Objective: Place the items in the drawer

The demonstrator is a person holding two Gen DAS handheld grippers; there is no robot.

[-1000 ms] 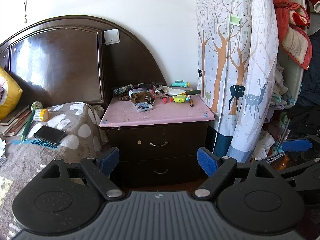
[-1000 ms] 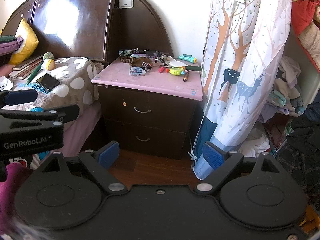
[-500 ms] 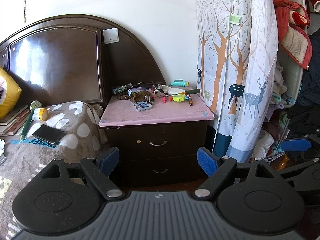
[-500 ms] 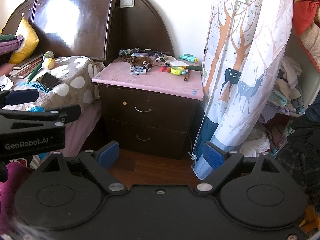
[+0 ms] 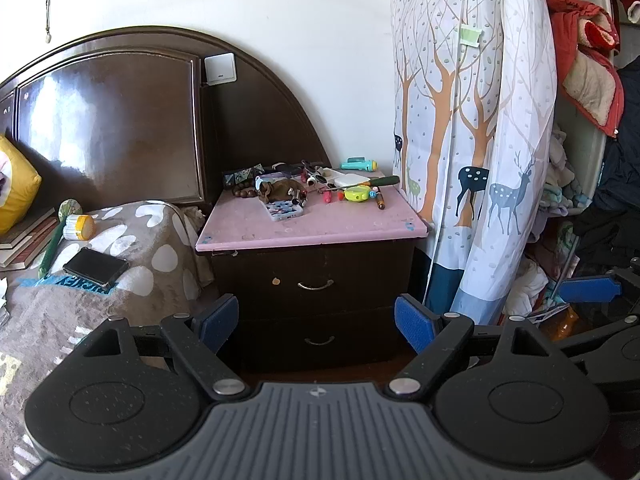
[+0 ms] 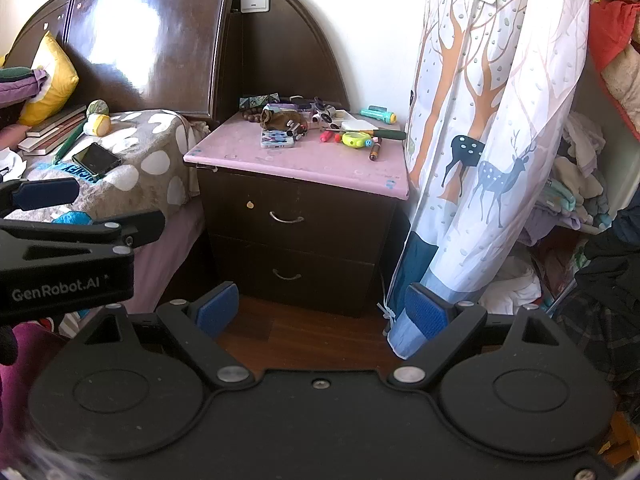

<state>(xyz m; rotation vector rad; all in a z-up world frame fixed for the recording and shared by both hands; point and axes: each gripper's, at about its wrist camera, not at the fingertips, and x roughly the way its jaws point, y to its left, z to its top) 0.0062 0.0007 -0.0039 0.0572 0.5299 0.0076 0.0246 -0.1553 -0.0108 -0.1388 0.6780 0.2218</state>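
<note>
A dark nightstand with a pink top stands ahead, both drawers shut: the upper drawer and the lower drawer. On the top lie a phone case, a brown pouch, a screwdriver, a yellow-green toy, a teal flashlight and other small items. My left gripper is open and empty, well short of the nightstand. My right gripper is open and empty too, over the floor.
A bed with a spotted blanket lies left, with a black phone and a yellow-capped jar on it. A tree-and-deer print cover hangs right of the nightstand. Piled clothes fill the far right. Wooden floor lies below.
Both views have shifted very slightly; the nightstand sits a little nearer. Both grippers stay open and empty.
</note>
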